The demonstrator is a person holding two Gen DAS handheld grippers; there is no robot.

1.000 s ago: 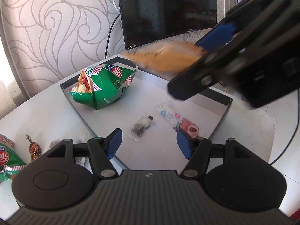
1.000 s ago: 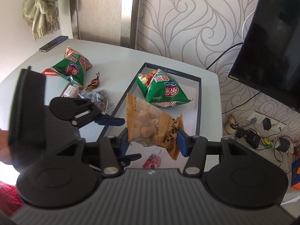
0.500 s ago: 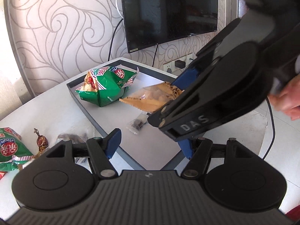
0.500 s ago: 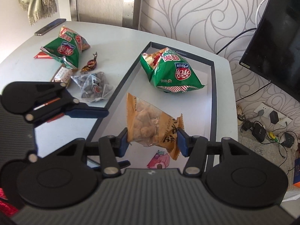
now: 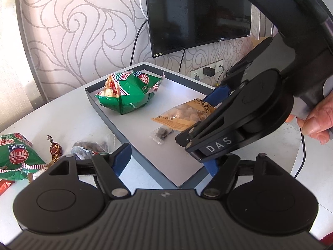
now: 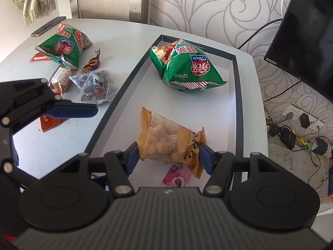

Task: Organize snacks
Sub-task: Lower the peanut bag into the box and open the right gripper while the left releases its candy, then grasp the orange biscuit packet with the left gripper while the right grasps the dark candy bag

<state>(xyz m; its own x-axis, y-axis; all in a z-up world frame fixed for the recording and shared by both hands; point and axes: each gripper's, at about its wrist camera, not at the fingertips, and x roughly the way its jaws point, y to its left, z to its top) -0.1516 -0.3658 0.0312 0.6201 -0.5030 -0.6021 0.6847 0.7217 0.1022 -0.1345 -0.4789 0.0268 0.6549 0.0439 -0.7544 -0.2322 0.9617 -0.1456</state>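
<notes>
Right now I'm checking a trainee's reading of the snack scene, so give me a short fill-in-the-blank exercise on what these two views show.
1. The right gripper is shut on the ____ peanut packet.
2. The green chip bag inside the tray lies near its ____ end.
3. The left gripper holds nothing; its jaws are ____.
4. The second green chip bag lies ____ the tray, on the table.

Missing words: orange; far; open; outside

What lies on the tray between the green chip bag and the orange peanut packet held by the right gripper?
Only bare tray floor between green chip bag and orange peanut packet; right wrist view.
</notes>
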